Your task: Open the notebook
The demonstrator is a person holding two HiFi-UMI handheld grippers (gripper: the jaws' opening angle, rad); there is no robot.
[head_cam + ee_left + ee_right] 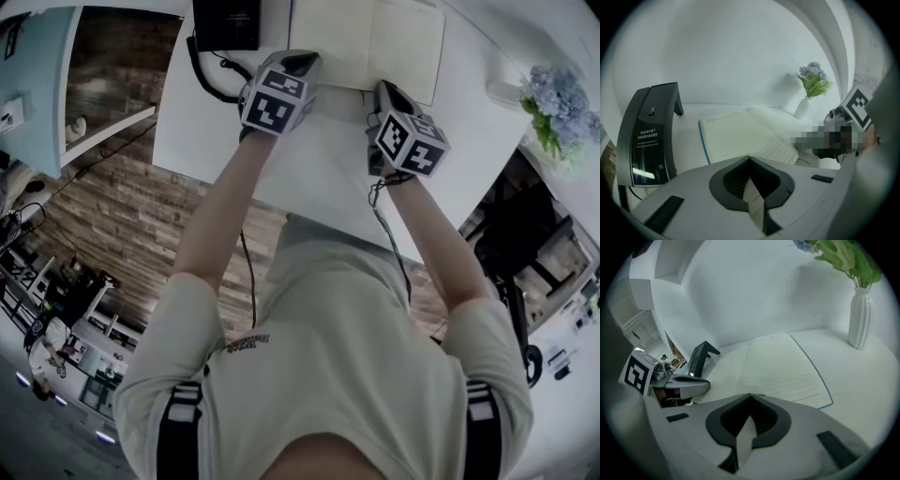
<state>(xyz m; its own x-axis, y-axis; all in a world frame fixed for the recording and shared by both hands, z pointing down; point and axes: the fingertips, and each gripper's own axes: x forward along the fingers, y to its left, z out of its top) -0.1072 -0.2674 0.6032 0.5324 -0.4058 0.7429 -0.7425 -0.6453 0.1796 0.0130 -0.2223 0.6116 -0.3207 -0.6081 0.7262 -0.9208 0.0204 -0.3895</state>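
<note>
Notebook with cream lined pages and a blue cover edge (375, 42) lies open on the white table (319, 169). Your left gripper (305, 58) and right gripper (386, 89), both clenched, sit at its near edge.

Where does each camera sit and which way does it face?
Head view: on the person's head, looking steeply down at table, open notebook; arms, left tongs, right tongs show.
Left gripper view: on the left tongs, facing notebook, black stand, flower vase; own tongs below.
Right gripper view: on the right tongs, facing notebook, flower vase; own tongs below.
Shared: all three show the notebook.
</note>
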